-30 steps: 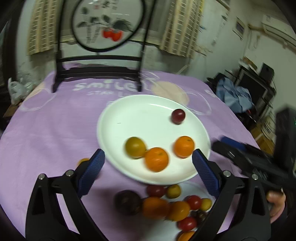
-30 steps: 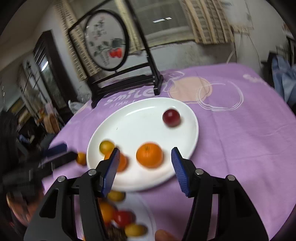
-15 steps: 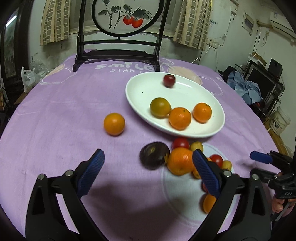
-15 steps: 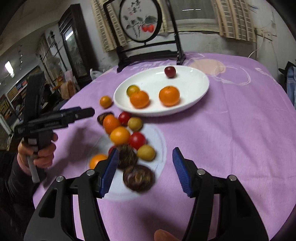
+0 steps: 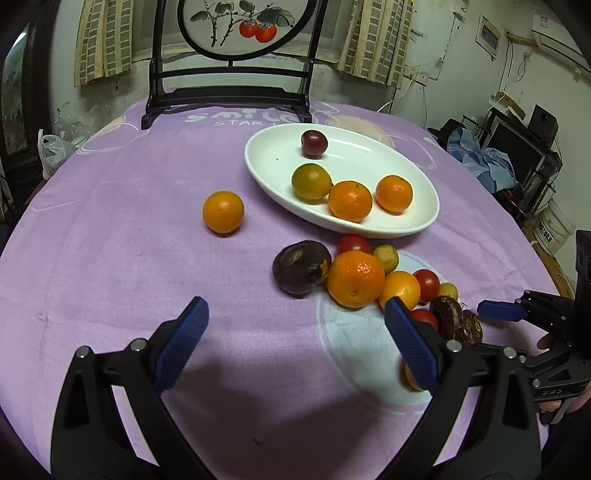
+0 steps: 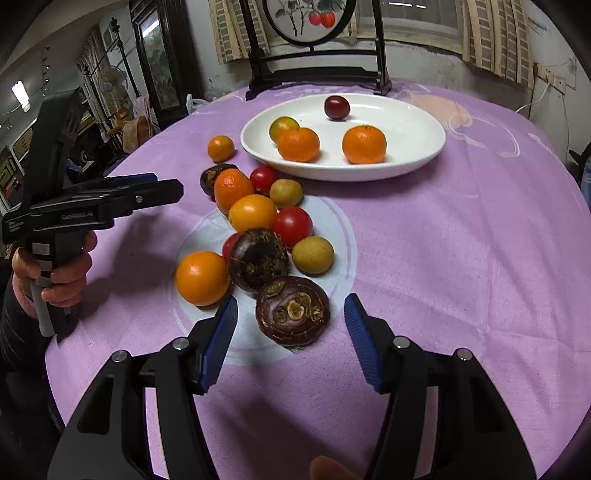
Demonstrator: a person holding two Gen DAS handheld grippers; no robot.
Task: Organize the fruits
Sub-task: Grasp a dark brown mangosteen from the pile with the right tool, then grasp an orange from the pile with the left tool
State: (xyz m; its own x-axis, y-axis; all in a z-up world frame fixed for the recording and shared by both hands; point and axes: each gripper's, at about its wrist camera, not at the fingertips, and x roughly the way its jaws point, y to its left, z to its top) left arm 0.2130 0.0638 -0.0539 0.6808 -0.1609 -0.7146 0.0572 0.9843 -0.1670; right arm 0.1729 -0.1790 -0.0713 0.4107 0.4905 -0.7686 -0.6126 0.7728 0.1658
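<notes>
A white oval plate (image 5: 424, 192) (image 6: 417, 147) on the purple tablecloth holds two oranges, a greenish citrus (image 5: 311, 181) and a dark red plum (image 5: 314, 144). A loose orange (image 5: 223, 212) (image 6: 221, 148) lies left of the plate. A heap of oranges, red tomatoes, small yellow fruits and dark mangosteens (image 5: 354, 278) (image 6: 258, 221) lies in front of it. My left gripper (image 5: 295, 332) is open and empty, short of the heap. My right gripper (image 6: 291, 321) is open around the nearest mangosteen (image 6: 292, 311), not touching it.
A black wooden stand with a round painted screen (image 5: 236, 26) stands at the table's far edge. The table edge falls away on the right toward clutter and a monitor (image 5: 517, 147). Each gripper shows in the other's view: right (image 5: 535, 321), left (image 6: 92, 206).
Both grippers have pulled back from the plate and toward me. The fruit heap now lies in front of them, and the right gripper's fingers have come down around the nearest mangosteen.
</notes>
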